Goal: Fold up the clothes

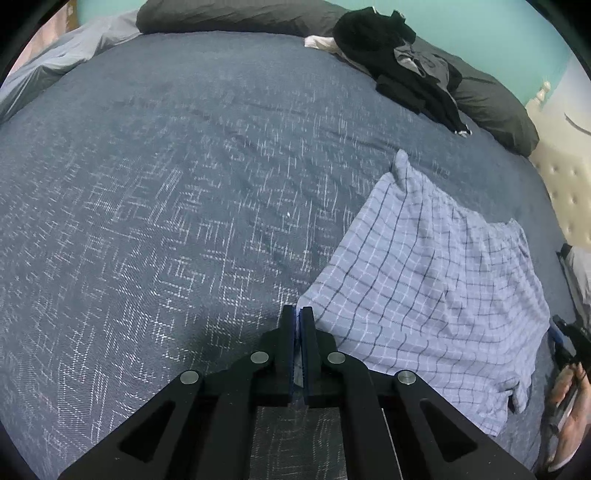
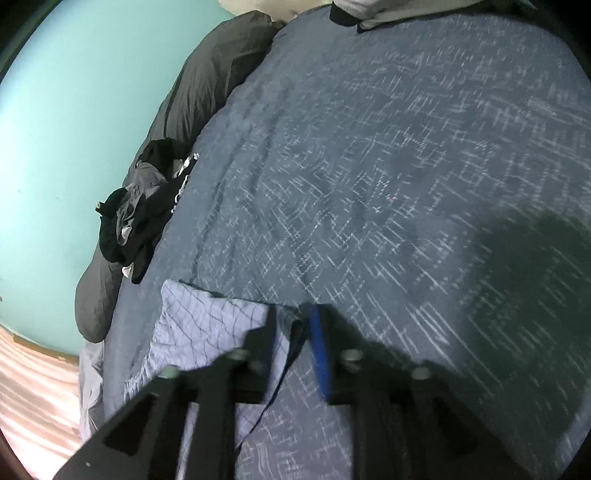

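The left tongs (image 1: 298, 314) are pressed together, and they appear to pinch the near left corner of the checked cloth (image 1: 424, 280). From this corner the pale blue cloth with dark lines lies spread on the bed cover (image 1: 166, 184), and its long axis runs away from the tongs toward the far right, where one corner stands up in a small peak. The right tongs (image 2: 293, 325) are apart, with the edge of the same cloth and a dark string (image 2: 280, 384) lying between the two fingers; this view is blurred. Further out, a pile of dark clothes (image 1: 402, 55) rests on the grey pillows (image 1: 236, 16) at the head of the bed. A hand (image 1: 567, 402) shows at the right edge of the left view.
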### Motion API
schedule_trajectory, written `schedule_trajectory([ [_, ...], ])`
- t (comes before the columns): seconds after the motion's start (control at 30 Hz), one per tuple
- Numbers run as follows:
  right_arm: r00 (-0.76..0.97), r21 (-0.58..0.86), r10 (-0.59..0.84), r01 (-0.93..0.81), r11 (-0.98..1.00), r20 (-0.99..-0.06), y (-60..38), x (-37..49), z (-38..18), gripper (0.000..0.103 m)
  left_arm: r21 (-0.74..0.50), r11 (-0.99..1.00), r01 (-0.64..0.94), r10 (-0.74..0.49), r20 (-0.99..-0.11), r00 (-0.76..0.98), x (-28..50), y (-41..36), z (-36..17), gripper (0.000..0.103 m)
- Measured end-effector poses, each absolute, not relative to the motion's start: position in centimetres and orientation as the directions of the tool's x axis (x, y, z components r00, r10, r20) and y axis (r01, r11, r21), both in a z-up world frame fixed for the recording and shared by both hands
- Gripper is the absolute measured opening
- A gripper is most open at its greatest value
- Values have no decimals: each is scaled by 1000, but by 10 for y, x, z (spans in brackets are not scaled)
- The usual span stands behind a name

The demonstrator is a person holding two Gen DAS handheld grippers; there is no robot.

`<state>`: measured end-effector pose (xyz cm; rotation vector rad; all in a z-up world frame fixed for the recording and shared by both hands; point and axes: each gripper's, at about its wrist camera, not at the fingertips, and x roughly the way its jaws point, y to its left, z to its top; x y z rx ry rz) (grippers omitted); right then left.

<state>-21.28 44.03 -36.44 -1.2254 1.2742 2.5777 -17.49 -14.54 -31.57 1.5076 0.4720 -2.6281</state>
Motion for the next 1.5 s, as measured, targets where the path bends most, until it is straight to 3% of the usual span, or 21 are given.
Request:
schedule_trajectory([
  [0.13, -672, 672, -342, -317, -669, -657, 426, -207, -363, 31, -231, -950, 212, 92, -851, -517, -177, -142, -315, 12],
  [0.33, -657, 667, -373, -272, -693, -655, 414, -212, -369, 31, -238, -949, 206, 99, -848, -521, -179, -138, -315, 13],
  [0.5, -657, 674, -377, -277, -685, -653, 416, -214, -375, 8, -246, -947, 206, 107, -847, -520, -180, -138, -315, 13],
  [0.67, -687, 681, -359, -272, -680, -632, 422, -210, -366, 2, -253, -946, 205, 114, -847, -519, -181, -137, -316, 14],
  [1.13, -750, 743, -375, -226, -630, -546, 440, -214, -352, 1, -255, -946, 200, 119, -848, -517, -188, -134, -317, 14],
  [1.5, -747, 741, -361, -252, -622, -558, 446, -228, -364, 1, -248, -948, 202, 115, -853, -509, -195, -130, -320, 20],
])
